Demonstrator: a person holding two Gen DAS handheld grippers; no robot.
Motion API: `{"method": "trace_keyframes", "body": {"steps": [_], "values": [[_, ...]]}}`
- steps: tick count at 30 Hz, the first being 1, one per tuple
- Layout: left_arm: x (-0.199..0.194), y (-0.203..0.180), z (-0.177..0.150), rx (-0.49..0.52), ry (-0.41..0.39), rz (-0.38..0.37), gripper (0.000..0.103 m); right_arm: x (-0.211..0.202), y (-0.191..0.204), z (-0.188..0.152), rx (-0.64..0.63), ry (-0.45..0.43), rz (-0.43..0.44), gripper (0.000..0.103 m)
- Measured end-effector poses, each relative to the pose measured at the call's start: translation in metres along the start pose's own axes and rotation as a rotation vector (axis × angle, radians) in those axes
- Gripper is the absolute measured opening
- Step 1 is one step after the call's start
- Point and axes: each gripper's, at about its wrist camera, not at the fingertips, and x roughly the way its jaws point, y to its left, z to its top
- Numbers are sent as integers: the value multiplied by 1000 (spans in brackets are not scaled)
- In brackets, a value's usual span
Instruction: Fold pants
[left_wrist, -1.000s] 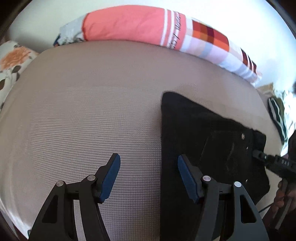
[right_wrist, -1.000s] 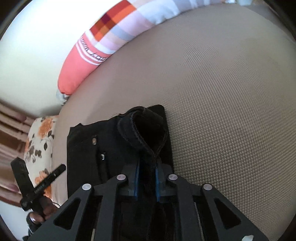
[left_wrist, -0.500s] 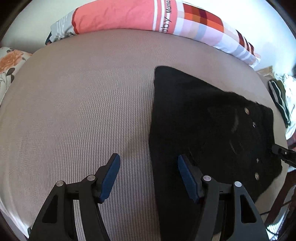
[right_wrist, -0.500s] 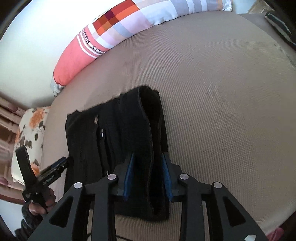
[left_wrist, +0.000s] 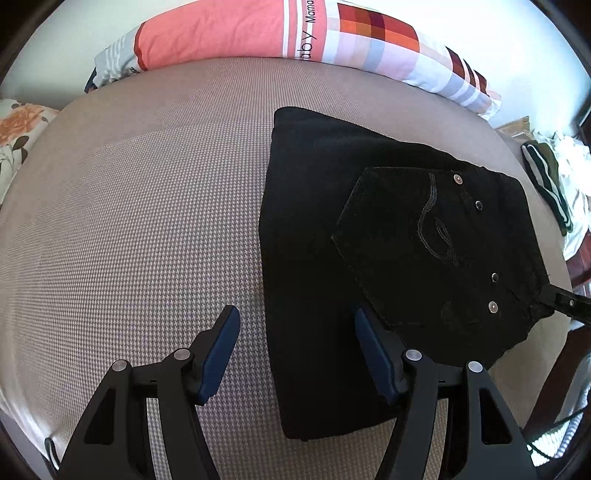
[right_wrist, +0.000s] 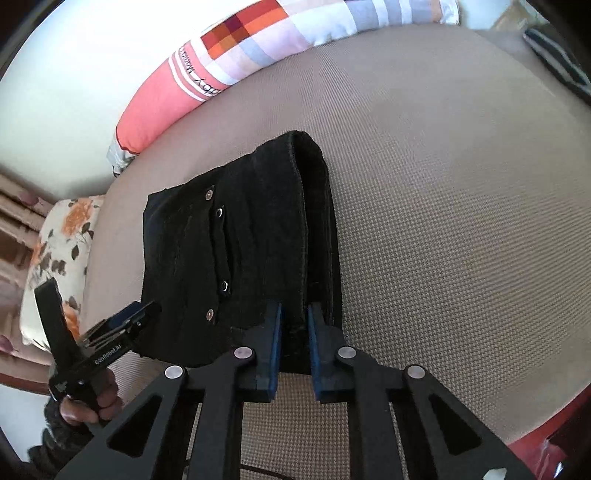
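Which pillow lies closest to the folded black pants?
The long coral and checked bolster along the far edge of the bed: it runs just beyond the black pants. The orange-flowered pillow sits off at the corner, farther away.

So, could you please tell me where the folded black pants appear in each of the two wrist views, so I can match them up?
Left wrist view: the black pants fill the centre-right, their back pocket toward the right edge.
Right wrist view: the same pants lie centre-left, their near edge between the right claw's pads.
Shared landmark: the coral and checked pillow along the top of both pictures.
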Motion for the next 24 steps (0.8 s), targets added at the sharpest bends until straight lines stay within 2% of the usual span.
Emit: {"method": "trace_keyframes", "body": {"steps": [10, 14, 21, 24], "values": [[-5, -7, -9, 34, 1, 8, 66, -7, 3, -12, 1, -18, -30, 10], [-3, -11, -11, 49, -4, 21, 66, 6, 0, -13, -5, -6, -63, 10], [1, -13, -11, 44, -2, 34, 69, 11, -6, -11, 10, 12, -51, 11], [1, -13, -11, 42, -4, 35, 70, 10, -6, -10, 9, 11, -55, 15]]}}
